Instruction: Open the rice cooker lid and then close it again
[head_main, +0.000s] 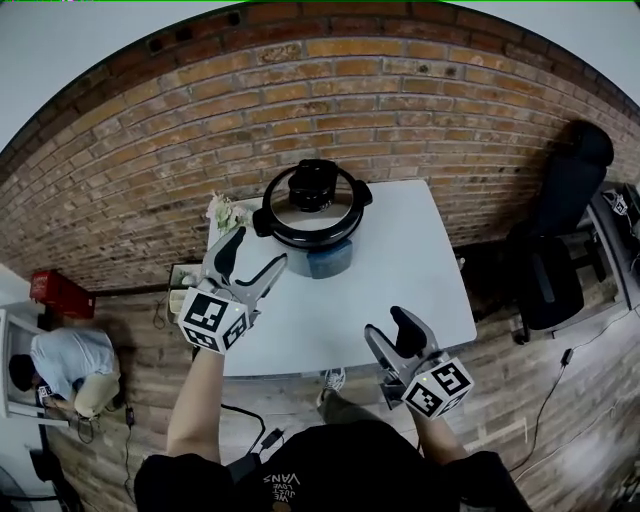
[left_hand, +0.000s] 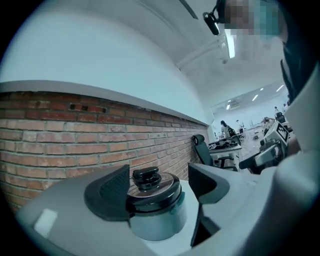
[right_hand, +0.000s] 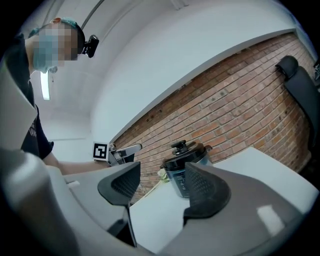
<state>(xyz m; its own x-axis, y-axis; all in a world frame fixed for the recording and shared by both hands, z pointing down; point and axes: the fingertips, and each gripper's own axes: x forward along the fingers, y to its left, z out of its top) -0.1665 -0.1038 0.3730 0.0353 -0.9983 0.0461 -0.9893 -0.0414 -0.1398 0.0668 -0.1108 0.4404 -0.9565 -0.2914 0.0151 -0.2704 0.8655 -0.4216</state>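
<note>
The rice cooker (head_main: 318, 240) stands at the far middle of the white table (head_main: 410, 280), its round dark-rimmed lid (head_main: 312, 205) resting shut on the pale blue pot, black knob on top. My left gripper (head_main: 254, 256) hovers open just left of and nearer than the cooker, touching nothing. In the left gripper view the cooker (left_hand: 156, 212) shows beyond the open left gripper (left_hand: 157, 187). My right gripper (head_main: 390, 330) is open over the table's near edge, well short of the cooker. Beyond the open right gripper (right_hand: 162, 176) the cooker (right_hand: 184, 167) stands far off.
A brick wall (head_main: 330, 90) runs behind the table. A small bunch of flowers (head_main: 224, 212) lies left of the cooker. A black office chair (head_main: 560, 230) stands to the right. A red box (head_main: 60, 293) and a crouched person (head_main: 62, 366) are at the lower left.
</note>
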